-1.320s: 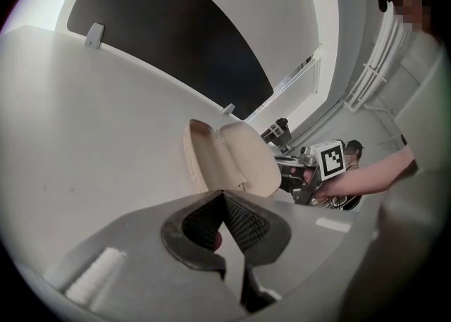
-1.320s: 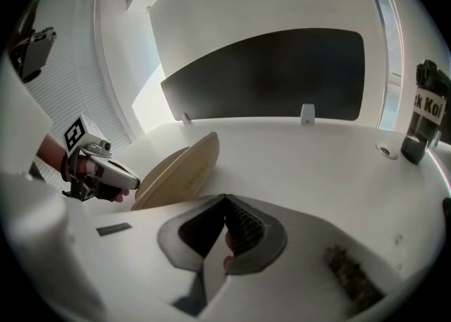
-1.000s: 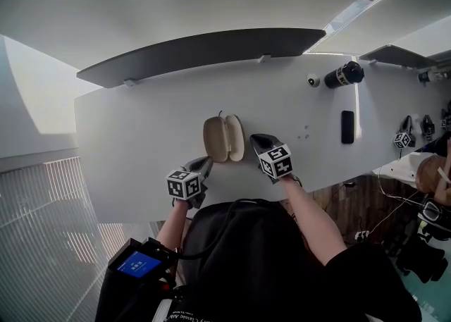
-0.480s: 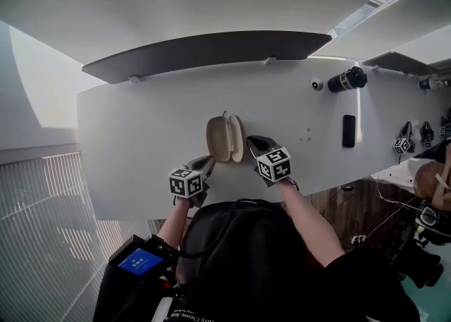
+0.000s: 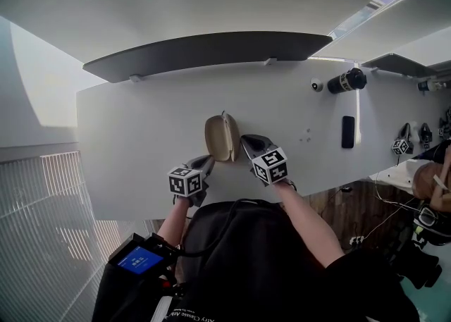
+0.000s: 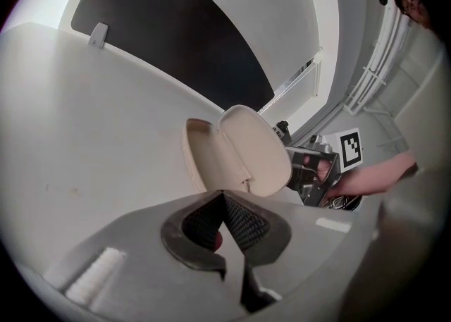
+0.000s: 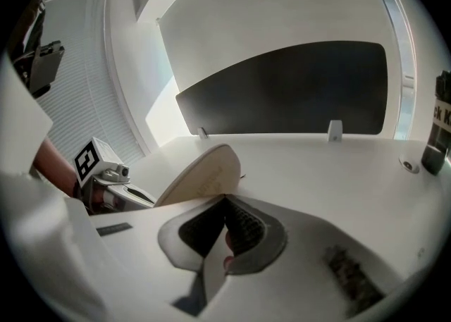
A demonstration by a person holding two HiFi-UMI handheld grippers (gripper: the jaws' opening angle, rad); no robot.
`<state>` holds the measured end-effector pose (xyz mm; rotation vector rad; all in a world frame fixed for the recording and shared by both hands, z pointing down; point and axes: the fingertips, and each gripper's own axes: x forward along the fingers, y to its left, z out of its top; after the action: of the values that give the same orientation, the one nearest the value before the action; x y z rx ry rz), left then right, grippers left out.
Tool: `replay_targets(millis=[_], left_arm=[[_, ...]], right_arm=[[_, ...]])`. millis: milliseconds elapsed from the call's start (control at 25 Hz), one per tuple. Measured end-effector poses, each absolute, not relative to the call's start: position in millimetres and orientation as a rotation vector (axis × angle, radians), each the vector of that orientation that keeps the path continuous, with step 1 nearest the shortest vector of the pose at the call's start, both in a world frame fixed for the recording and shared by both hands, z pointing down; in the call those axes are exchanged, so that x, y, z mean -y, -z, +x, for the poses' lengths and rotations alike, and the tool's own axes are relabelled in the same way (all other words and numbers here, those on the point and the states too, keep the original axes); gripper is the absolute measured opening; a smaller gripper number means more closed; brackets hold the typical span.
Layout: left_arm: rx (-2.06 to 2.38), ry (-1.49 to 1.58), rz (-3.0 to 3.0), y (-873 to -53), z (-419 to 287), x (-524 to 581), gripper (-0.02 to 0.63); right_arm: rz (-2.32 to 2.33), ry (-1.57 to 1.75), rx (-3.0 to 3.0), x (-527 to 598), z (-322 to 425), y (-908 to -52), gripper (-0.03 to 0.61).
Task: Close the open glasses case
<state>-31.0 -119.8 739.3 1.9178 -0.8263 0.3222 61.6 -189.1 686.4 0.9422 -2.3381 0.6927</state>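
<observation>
Beige glasses case [image 5: 220, 137] on the white table [image 5: 134, 123] toward its front edge, half open, right lid tilted up over the left shell, right gripper [image 5: 246, 141] jaws pressed together against the lid's back, left gripper [image 5: 205, 164] jaws together, empty, near the case.

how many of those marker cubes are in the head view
3. One rides on the left gripper, one on the right gripper, and a third, small marker cube lies far right, past the black phone. More may be hidden among the gear there.

Beige glasses case [image 5: 221, 137] mid-surface [image 5: 141, 144], half-closed: left shell flat, right lid raised near upright, hinge between, interior empty.
</observation>
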Motion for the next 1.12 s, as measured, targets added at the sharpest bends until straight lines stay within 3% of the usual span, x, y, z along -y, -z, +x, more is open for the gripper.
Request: replay_targets(millis=[1120], left_arm=[[0.868, -0.296, 1.980, -705.6, -43.1, 146.5, 0.005]], right_arm=[[0.542, -0.311, 2.349, 177.3, -13.8, -684.7, 0.005]])
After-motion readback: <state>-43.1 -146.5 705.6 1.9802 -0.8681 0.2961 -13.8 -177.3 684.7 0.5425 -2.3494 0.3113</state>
